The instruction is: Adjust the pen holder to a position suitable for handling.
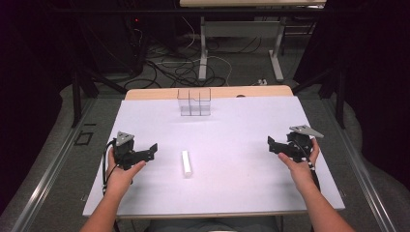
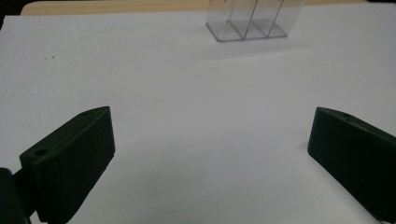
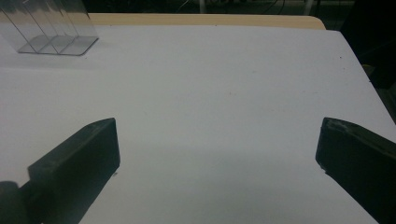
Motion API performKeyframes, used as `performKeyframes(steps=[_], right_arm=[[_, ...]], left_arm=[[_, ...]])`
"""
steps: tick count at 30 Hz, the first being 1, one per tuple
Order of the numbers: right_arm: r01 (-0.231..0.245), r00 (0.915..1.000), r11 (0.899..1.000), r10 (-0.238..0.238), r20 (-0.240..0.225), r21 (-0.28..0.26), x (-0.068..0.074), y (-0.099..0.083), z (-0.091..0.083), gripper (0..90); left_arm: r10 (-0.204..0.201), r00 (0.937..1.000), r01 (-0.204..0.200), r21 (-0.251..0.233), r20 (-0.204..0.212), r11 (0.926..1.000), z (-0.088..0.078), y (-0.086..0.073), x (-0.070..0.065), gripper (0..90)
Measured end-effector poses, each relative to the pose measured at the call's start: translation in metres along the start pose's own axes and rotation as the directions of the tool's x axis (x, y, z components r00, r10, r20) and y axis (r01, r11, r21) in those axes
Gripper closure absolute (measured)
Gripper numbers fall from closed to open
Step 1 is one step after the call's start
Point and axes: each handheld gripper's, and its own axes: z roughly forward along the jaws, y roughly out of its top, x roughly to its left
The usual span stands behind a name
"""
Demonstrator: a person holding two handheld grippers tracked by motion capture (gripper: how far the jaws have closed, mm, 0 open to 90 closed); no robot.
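Left tool (image 1: 151,149) wide, right tool (image 1: 273,143) wide, hands low on table (image 1: 241,130), white bar (image 1: 186,163) between.

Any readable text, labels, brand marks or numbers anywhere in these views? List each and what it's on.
None readable.
White block: plain, no marking seen.
Clear divided box: no label.
Left gripper and right gripper: black, no legible brand or number.
White table: blank.
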Motion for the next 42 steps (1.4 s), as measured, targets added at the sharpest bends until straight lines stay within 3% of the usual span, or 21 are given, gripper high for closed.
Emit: performKeyframes(steps=[2,5,13,20,24,39,42], right_arm=[[0.000,1.0000,1.000,0.000,-0.001,0.000,-0.001,0.000,-0.002,0.0],[-0.003,1.0000,1.000,0.003,0.005,-0.001,-0.003,-0.001,-0.005,0.0],[-0.039,0.9992,0.999,0.038,0.007,0.013,-0.005,0.000,-0.008,0.0],[-0.054,0.9985,0.998,0.053,0.012,0.014,-0.004,-0.001,-0.009,0.0],[-0.051,0.9987,0.999,0.051,0.006,0.015,-0.004,-0.001,-0.009,0.0],[-0.002,0.9998,0.999,0.003,-0.020,0.038,0.001,-0.002,-0.008,0.0],[0.036,0.9991,0.999,-0.036,-0.022,0.029,0.004,-0.001,-0.009,0.0]], left_arm=[[-0.035,0.9992,0.035,-0.027,0.017,0.9990,-0.002,0.008,-0.003,2.2],[-0.055,0.9982,0.056,-0.057,0.023,0.9968,-0.001,0.018,-0.007,3.0],[-0.045,0.9989,0.046,-0.058,0.015,0.9972,0.007,0.039,-0.013,6.7],[-0.031,0.9991,0.033,-0.053,0.028,0.9981,0.015,0.073,-0.021,9.9],[-0.029,0.9990,0.031,-0.055,0.034,0.9980,0.018,0.085,-0.024,10.9],[-0.046,0.9989,0.046,-0.042,0.014,0.9981,0.042,0.119,-0.026,16.2],[-0.041,0.9992,0.041,-0.042,0.006,0.9983,0.047,0.129,-0.027,16.3]])
